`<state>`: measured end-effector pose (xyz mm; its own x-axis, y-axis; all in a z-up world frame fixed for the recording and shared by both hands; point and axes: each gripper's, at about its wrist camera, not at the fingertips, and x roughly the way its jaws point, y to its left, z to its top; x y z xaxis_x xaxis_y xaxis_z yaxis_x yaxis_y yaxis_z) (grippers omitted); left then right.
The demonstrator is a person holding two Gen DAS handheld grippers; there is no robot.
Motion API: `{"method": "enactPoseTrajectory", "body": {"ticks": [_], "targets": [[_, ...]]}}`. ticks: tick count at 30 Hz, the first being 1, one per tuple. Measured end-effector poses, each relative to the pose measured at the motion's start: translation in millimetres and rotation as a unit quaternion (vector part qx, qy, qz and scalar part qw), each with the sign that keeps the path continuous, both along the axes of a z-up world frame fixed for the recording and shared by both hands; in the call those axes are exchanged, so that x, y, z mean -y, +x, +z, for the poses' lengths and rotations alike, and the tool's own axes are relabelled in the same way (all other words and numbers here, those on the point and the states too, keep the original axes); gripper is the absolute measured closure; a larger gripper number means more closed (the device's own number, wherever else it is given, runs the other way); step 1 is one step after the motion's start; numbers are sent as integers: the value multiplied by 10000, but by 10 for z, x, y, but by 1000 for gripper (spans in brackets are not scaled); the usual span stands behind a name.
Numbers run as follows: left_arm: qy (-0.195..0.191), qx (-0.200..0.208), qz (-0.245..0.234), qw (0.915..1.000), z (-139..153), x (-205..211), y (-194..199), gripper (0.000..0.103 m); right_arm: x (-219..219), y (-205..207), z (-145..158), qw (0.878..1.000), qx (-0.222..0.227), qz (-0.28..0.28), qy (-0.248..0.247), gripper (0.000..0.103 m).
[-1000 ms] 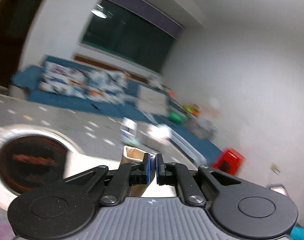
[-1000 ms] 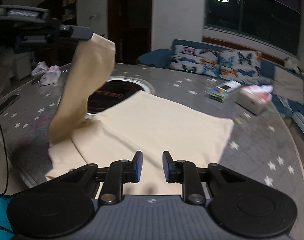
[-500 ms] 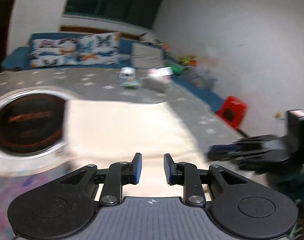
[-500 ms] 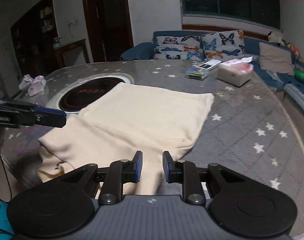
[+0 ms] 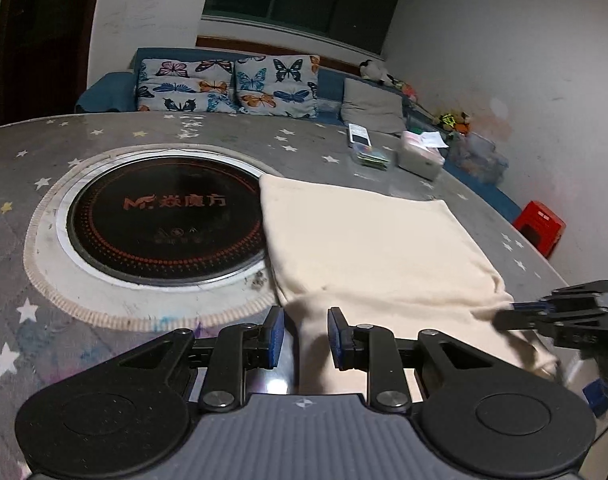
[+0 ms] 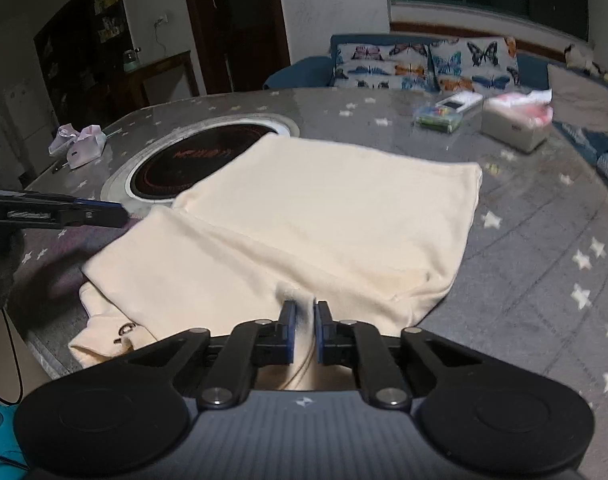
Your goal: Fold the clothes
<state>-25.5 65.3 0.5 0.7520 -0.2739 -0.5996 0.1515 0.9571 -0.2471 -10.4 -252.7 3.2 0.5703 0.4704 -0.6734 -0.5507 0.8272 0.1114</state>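
A cream garment (image 5: 376, 248) (image 6: 324, 208) lies flat on the grey star-patterned table (image 5: 103, 136), partly folded, its near hem at the table's front edge. My left gripper (image 5: 302, 336) is open, low over the garment's near left corner, with cloth showing between its blue pads but not pressed. In the right wrist view the left gripper (image 6: 115, 214) pokes in from the left, beside the cloth. My right gripper (image 6: 302, 330) is closing its jaws on a pinched ridge of the near hem. From the left wrist view the right gripper (image 5: 516, 316) is at the garment's near right corner.
A round black cooktop (image 5: 163, 220) (image 6: 183, 160) is set in the table, left of the garment. A tissue box (image 6: 516, 128) and a clear box of coloured items (image 6: 440, 116) stand at the far right. A small pale packet (image 6: 79, 144) lies far left. A red stool (image 5: 540, 228) stands beyond the table.
The left gripper let go of the raised cloth flap, which now lies flat, and sank to the near edge. The right gripper's jaws closed on the near hem.
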Motion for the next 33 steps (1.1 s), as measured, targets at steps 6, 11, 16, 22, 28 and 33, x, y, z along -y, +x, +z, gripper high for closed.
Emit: {"method": "enactPoseTrajectory", "body": {"ticks": [6,11,16,22,28,33], "targets": [[198,136,-169,9996,-84,132,141,78,-24,-35,131,9995,289,-98,-89,96],[241,29,-94,9997,-194,96,226,76,-10,21,28,9995,133,-192,-194,96],[268,196,-2,9994,-73,72,195,77,10,23,54,9993,155,-182,-297,94],[272,352,-358,9984,10,233,153,77,-35,12,134,9991,368,-4,-222,94],[433,226,-734,9961,-74,435,165,77,-134,81,-53,9988,192,155,-434,94],[580,286,-1165,9911,-26,443,-69,77,-128,-65,53,9979,235,337,-506,93]]}}
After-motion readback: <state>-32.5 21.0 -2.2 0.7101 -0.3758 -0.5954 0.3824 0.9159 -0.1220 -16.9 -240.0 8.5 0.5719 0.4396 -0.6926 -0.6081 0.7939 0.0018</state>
